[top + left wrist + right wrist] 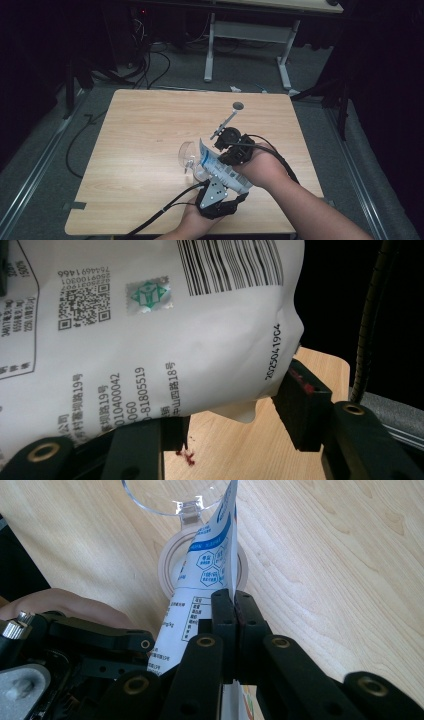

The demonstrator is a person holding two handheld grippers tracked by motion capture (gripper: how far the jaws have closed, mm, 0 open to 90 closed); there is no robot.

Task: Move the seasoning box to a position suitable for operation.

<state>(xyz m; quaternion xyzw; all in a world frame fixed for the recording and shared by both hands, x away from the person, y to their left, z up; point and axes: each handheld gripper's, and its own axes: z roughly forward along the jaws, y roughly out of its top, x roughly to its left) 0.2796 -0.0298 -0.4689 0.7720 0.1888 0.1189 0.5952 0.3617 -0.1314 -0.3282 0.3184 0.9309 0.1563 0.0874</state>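
Gripping the white pouch in both tongs, left gripper and right gripper each clamped on it, we tilt it over the clear glass; contents unseen.

spoon mid-tbl | 2nd desk behind | floor cables

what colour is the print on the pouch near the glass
Blue on white, with hexagon icons, on the pouch; it shows best in the right gripper view.

dim, dark surroundings, evenly lit table; close views sharp, high view soft.
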